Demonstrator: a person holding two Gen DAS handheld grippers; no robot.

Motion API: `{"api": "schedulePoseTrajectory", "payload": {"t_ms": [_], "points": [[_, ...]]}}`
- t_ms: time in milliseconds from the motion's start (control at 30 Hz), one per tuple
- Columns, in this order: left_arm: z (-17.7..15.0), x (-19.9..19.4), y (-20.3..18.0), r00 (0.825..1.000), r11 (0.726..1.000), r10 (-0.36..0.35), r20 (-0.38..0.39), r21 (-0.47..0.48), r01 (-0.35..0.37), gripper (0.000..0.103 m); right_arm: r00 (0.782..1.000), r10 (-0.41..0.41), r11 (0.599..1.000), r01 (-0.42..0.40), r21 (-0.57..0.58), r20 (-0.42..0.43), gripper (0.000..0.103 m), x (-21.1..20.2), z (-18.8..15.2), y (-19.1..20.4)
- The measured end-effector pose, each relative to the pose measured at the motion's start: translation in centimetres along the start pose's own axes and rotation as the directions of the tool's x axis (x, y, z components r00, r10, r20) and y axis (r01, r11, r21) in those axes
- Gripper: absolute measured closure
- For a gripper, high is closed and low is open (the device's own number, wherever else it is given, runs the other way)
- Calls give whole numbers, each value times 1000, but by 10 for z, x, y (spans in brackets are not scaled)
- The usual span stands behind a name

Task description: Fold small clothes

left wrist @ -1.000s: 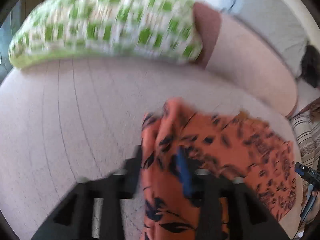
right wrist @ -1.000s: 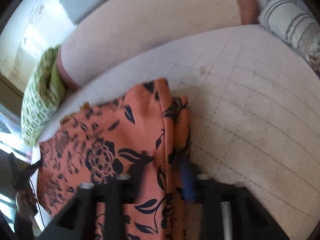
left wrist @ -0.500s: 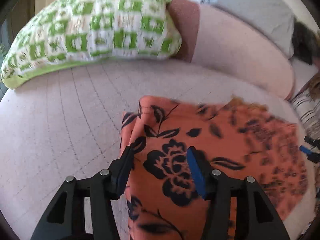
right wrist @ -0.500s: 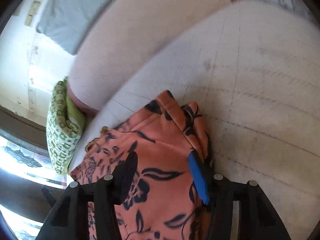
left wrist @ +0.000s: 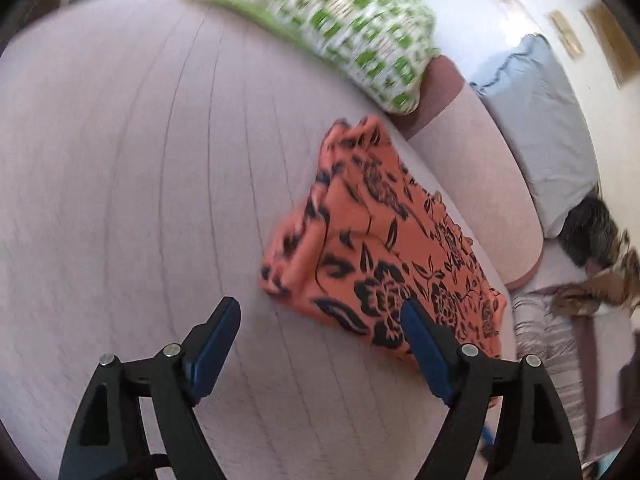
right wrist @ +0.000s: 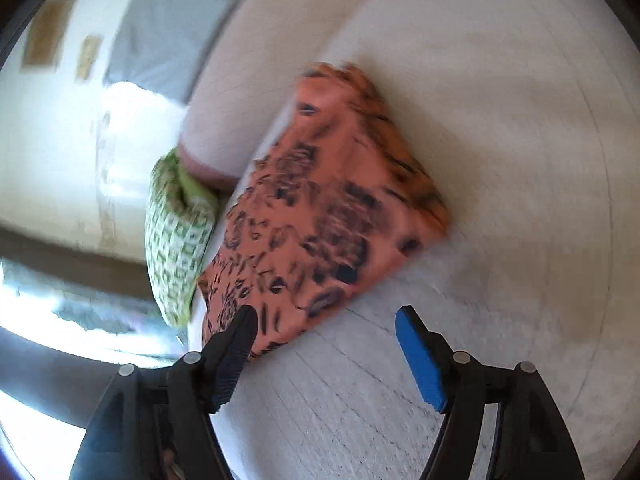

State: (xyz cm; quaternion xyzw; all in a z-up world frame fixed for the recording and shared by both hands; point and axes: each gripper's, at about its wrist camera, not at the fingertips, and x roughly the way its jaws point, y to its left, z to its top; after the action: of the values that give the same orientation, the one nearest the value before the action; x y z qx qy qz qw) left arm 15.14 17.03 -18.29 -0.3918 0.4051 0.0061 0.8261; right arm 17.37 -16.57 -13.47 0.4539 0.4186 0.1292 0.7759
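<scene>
Orange garment (left wrist: 372, 240) with black floral and leaf print lies folded into a compact, roughly rectangular stack on the pale quilted sofa seat (left wrist: 140, 200), near the backrest and just below the green-and-white checked cushion (left wrist: 344, 28); layered edges show at its near corner. Left hand-held gripper (left wrist: 320, 320): jaws apart and opening, nothing clamped, cloth just beyond the tips. Right hand-held gripper (right wrist: 324, 324): jaws apart and opening, nothing between them, garment (right wrist: 328, 208) just ahead.
</scene>
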Motion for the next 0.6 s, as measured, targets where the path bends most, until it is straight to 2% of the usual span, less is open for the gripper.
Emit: {"api": "schedulePoseTrajectory", "payload": {"t_ms": [133, 200, 267, 333, 433, 467, 500, 533, 567, 600], "points": [[2, 7, -4, 998, 996, -59, 11, -71, 60, 20, 997, 46, 998, -47, 30, 58, 28, 4, 12, 2], [9, 22, -3, 999, 992, -34, -13, -123, 32, 20, 997, 49, 994, -54, 90, 52, 28, 17, 16, -1], [14, 30, 1, 998, 980, -60, -32, -193, 53, 20, 997, 43, 990, -50, 132, 59, 28, 23, 17, -3], [17, 30, 6, 998, 966, -59, -1, -252, 57, 20, 996, 55, 988, -65, 142, 73, 27, 24, 21, -2], [18, 31, 5, 998, 966, -52, 30, -252, 58, 22, 995, 50, 982, -66, 178, 91, 27, 23, 30, -6], [19, 33, 4, 998, 966, -51, 34, -251, 58, 26, 994, 44, 980, -62, 191, 101, 29, 23, 32, -6], [18, 33, 0, 998, 973, -50, 39, -225, 58, 50, 994, 30, 982, -49, 185, 103, 30, 24, 33, -3], [20, 36, -2, 999, 981, -35, 31, -191, 40, 68, 995, 7, 984, -24, 175, 96, 35, 26, 35, -2], [21, 37, -5, 1000, 988, -8, 16, -155, 11, 86, 996, -9, 985, -8, 175, 93, 46, 28, 37, -1], [22, 38, -4, 1000, 988, -10, 9, -156, 12, 88, 996, -31, 985, 15, 174, 86, 69, 30, 39, -1]]}}
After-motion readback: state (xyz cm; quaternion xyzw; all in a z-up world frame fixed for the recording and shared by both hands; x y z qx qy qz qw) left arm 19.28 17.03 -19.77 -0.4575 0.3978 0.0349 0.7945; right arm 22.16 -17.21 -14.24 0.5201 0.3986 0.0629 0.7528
